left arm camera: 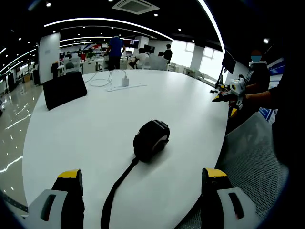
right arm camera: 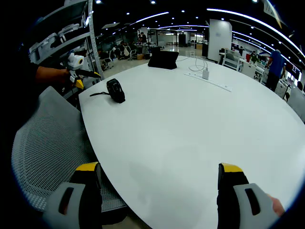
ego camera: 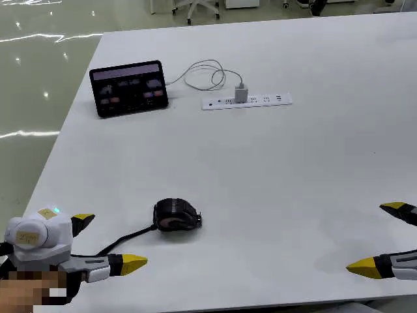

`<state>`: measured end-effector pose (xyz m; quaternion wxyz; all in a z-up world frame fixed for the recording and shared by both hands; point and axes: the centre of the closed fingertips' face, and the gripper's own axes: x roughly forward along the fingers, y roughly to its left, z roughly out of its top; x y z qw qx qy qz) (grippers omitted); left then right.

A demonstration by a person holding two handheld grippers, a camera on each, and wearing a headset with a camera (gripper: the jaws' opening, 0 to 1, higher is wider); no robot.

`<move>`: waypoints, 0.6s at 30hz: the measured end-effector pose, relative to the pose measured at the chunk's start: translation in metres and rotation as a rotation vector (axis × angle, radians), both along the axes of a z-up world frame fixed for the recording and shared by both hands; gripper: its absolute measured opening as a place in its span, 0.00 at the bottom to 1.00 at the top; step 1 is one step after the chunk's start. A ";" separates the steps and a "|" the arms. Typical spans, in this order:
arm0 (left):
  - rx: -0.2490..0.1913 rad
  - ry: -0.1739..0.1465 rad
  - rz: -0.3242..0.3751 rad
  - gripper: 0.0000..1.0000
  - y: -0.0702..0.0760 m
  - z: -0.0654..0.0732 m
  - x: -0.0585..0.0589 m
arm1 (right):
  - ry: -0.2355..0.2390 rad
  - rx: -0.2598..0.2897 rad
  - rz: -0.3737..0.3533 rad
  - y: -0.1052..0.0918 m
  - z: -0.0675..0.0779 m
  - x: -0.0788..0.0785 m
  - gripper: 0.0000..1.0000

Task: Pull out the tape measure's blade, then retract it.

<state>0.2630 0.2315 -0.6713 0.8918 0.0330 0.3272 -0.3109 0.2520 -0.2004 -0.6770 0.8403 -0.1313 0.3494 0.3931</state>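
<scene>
The left gripper (left arm camera: 143,174) hangs over the near edge of the white table (left arm camera: 71,129), its yellow-tipped jaws spread wide. Between and ahead of them sits a black tape measure (left arm camera: 151,138), its black strap (left arm camera: 119,183) trailing back toward the jaws. Toward the far edge lie a dark tablet (left arm camera: 65,89) and a power strip (left arm camera: 125,87) with a plugged-in charger; the right gripper (left arm camera: 223,102) is at the table's right edge.

White table (ego camera: 273,163), glossy floor (ego camera: 39,59)
</scene>
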 end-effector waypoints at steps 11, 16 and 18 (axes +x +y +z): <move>-0.001 -0.004 0.006 1.00 0.003 0.001 0.000 | 0.000 0.001 0.002 0.000 0.000 0.001 0.98; -0.003 -0.005 0.001 1.00 0.002 0.001 -0.001 | -0.009 -0.001 0.007 0.001 0.001 0.003 0.99; -0.005 -0.011 -0.003 1.00 0.002 0.002 0.000 | -0.013 0.001 0.009 0.002 0.002 0.003 1.00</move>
